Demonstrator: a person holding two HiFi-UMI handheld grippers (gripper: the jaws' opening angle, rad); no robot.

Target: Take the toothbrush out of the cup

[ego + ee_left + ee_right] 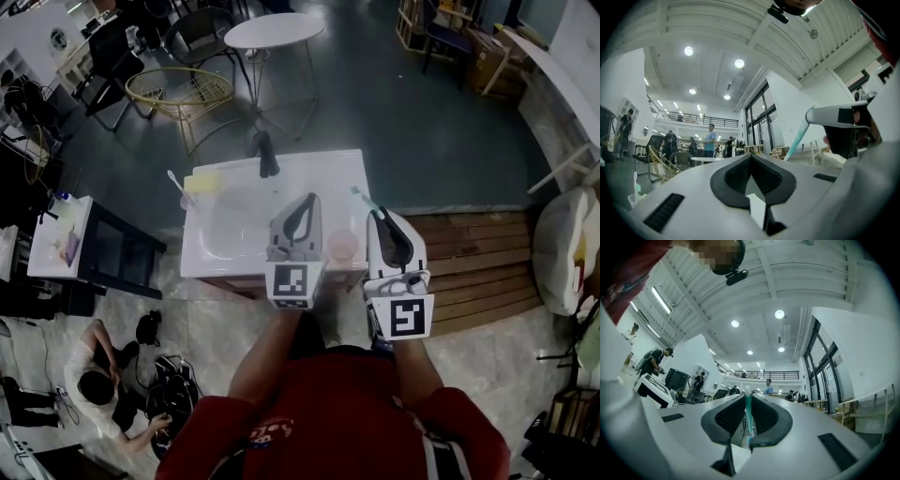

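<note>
A teal toothbrush [748, 414] stands upright between the pads of my right gripper [747, 398], which is shut on it. In the head view the toothbrush [364, 197] sticks out up and to the left from the right gripper [380, 214], above the right edge of the white washbasin [225, 253]. A pale pink cup [342, 246] stands on the basin's front right corner, between the two grippers and apart from the brush. My left gripper [307, 200] hovers over the basin with its jaws shut [750, 159] and nothing in them. From the left gripper view the toothbrush [799, 133] hangs from the right gripper [820, 116].
A dark faucet [267, 155] rises at the basin's back edge. A second cup with a white toothbrush [178, 187] stands at the back left corner beside a yellow item [203, 181]. A black side table [112, 248] lies left, wooden decking [478, 262] right, a crouching person [98, 384] lower left.
</note>
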